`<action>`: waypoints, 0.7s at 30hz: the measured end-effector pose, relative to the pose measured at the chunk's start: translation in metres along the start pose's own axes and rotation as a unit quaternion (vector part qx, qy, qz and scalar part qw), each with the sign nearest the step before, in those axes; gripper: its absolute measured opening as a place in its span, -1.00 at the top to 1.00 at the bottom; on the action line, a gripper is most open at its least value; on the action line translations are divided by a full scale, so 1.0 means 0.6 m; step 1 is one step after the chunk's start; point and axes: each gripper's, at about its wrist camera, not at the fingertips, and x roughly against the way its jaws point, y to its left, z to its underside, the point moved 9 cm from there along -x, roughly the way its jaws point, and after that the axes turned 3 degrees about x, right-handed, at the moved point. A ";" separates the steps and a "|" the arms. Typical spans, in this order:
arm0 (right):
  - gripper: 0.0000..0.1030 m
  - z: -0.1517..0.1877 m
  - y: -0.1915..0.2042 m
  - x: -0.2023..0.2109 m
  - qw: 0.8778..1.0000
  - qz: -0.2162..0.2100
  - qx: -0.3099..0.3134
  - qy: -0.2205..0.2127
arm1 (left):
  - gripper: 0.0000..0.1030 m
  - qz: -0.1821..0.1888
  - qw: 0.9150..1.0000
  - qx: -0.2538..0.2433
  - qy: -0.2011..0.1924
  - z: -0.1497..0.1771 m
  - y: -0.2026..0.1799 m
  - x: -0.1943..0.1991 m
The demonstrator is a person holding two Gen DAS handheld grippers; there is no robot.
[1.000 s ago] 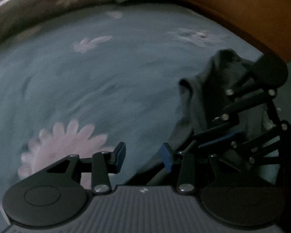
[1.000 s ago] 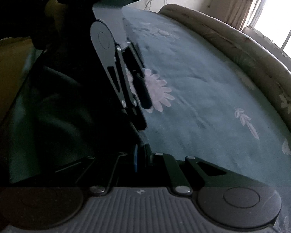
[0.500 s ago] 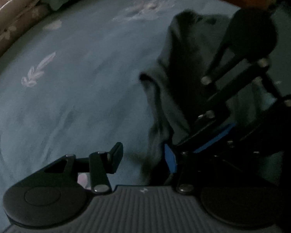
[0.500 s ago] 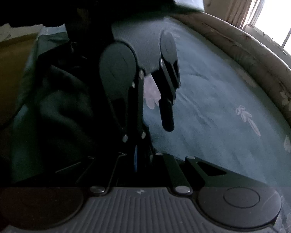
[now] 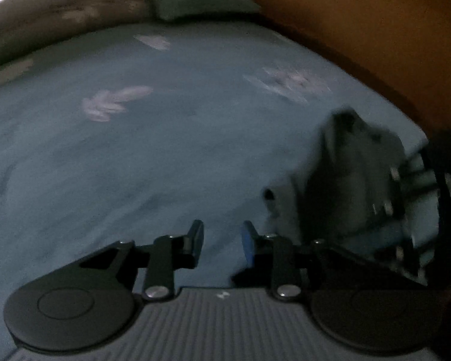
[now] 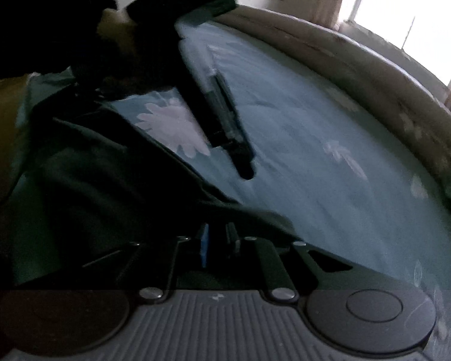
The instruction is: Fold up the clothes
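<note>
Garment (image 5: 351, 177), dark and limp, is hanging bunched from the right gripper (image 6: 218, 245), whose jaws are pinching a fold of it above the bed (image 5: 165, 156). Left gripper (image 5: 221, 240) is hovering just beside it, jaws parted and holding nothing. Soft, light cloth like this will likely sag and slip; a hem or corner looks the surest hold
</note>
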 end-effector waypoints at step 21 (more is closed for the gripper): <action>0.53 0.080 -0.070 0.024 0.990 0.052 -0.133 0.019 | 0.98 0.087 0.996 0.001 -0.034 -0.044 -0.053 -0.087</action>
